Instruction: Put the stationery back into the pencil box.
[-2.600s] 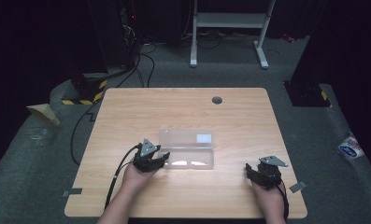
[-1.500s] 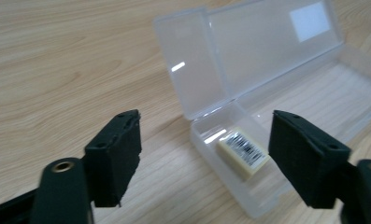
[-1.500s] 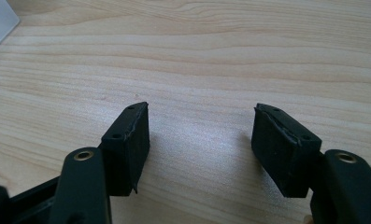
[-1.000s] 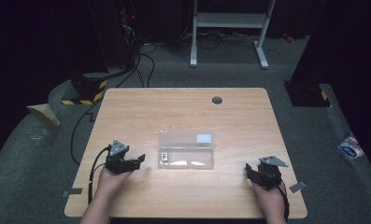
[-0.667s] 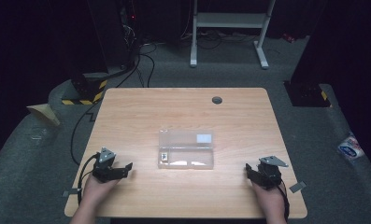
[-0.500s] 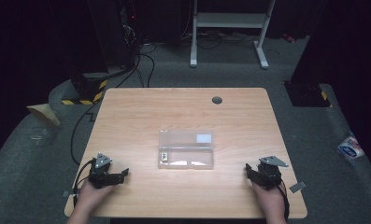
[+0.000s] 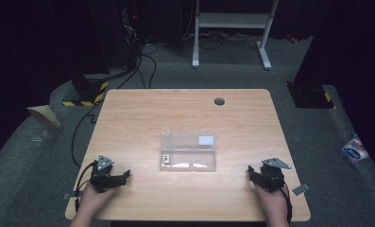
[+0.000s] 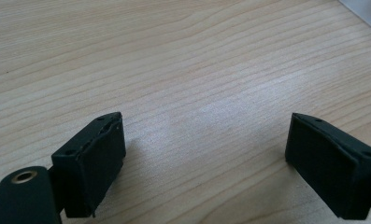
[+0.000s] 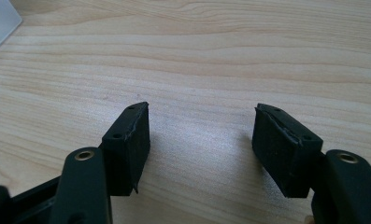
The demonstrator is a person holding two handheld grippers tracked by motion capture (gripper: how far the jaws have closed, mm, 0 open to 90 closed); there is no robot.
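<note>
dark room, wooden table (image 7: 142,113): clear plastic case (image 7: 188,151) lies mid-table, long axis crosswise, between left tongs (image 7: 122,177) and right tongs (image 7: 252,173), both open, empty; right slightly nearer.

The clear box (image 7: 188,151) sits mid-table (image 7: 142,109); left gripper (image 7: 120,177) rests well to its near left, right gripper (image 7: 252,173) near right, the round grommet (image 7: 219,101) behind it.

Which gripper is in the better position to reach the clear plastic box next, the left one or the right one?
Roughly equal, slightly the left. The clear plastic box lies mid-table, between both. The left gripper points toward it with jaws open and empty. The right gripper is also open and empty, with bare table between.
</note>
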